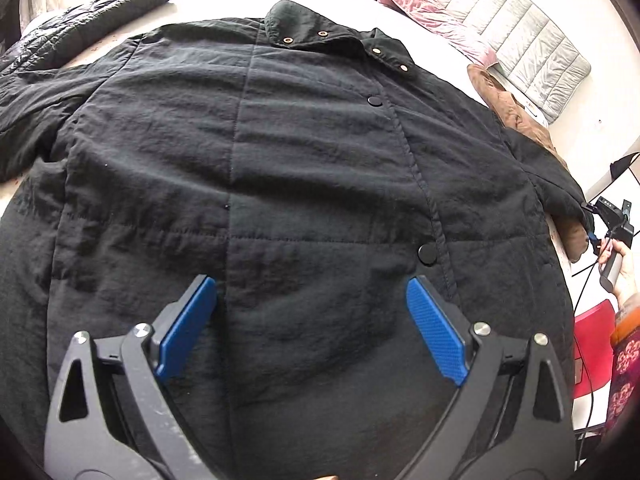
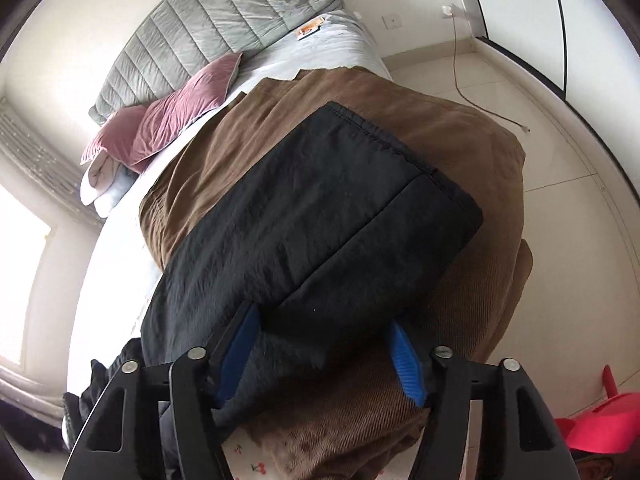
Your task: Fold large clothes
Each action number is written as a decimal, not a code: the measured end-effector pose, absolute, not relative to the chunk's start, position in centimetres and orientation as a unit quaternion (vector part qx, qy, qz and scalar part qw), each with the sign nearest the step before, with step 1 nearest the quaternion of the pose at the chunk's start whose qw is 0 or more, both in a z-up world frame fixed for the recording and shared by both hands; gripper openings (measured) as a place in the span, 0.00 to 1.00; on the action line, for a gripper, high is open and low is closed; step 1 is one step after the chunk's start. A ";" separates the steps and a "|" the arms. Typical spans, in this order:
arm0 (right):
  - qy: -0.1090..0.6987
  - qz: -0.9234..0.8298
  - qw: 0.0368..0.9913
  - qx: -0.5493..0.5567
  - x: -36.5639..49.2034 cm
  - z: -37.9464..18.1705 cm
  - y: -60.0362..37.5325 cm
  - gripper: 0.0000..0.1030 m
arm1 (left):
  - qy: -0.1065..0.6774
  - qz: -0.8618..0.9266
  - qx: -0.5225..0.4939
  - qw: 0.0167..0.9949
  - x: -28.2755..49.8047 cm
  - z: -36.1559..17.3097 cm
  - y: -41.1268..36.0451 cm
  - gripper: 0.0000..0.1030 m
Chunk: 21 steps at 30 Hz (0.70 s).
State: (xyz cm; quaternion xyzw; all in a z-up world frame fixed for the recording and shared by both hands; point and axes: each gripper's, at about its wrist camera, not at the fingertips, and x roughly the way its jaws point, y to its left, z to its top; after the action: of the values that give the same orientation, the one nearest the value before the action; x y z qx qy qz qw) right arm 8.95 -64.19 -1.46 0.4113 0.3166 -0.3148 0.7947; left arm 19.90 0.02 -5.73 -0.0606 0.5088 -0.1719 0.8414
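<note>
The black coat (image 1: 280, 152) lies spread flat on the bed (image 2: 120, 248), collar away. The left hand-held gripper (image 1: 312, 320) hovers over its lower front, jaws wide and empty – the right hand-held gripper (image 2: 320, 344) straddles the black sleeve (image 2: 320, 216), which rests on a brown garment (image 2: 460, 128), pads half-spread and not visibly pinching it

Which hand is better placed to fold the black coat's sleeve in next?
Right. The right hand-held gripper already straddles the sleeve; the left hand-held gripper hangs open over the coat's front.
</note>
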 end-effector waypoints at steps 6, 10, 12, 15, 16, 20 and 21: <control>0.265 -0.313 0.826 0.387 9.4 1.7 -64.0 0.10 | 0.513 -0.179 -0.083 0.835 20.2 -5.7 0.7 0.93; 0.225 -0.275 0.871 0.340 9.7 6.6 -61.5 0.09 | 0.509 -0.183 -0.093 0.836 20.2 -5.1 1.2 0.93; 0.216 -0.254 0.889 0.314 10.4 9.2 -59.6 0.08 | 0.507 -0.183 -0.094 0.837 20.1 -4.8 1.2 0.93; 0.203 -0.216 0.914 0.276 11.7 13.3 -56.0 0.08 | 0.505 -0.186 -0.095 0.837 20.0 -4.4 1.3 0.93; 0.200 -0.201 0.922 0.264 12.2 14.5 -54.8 0.08 | 0.504 -0.188 -0.095 0.838 20.0 -4.3 1.3 0.93; 0.195 -0.130 0.948 0.218 15.1 18.6 -48.6 0.08 | 0.499 -0.193 -0.099 0.839 19.9 -3.9 1.6 0.93; 0.196 -0.111 0.952 0.207 15.9 19.4 -46.9 0.08 | 0.498 -0.193 -0.101 0.839 19.9 -3.8 1.7 0.93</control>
State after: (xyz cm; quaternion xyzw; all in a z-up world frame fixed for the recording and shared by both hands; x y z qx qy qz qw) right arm 15.92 -46.88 19.39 0.2066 0.1956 -0.1114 0.9522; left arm 19.93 1.69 -3.76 -0.1013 0.4981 -0.1930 0.8393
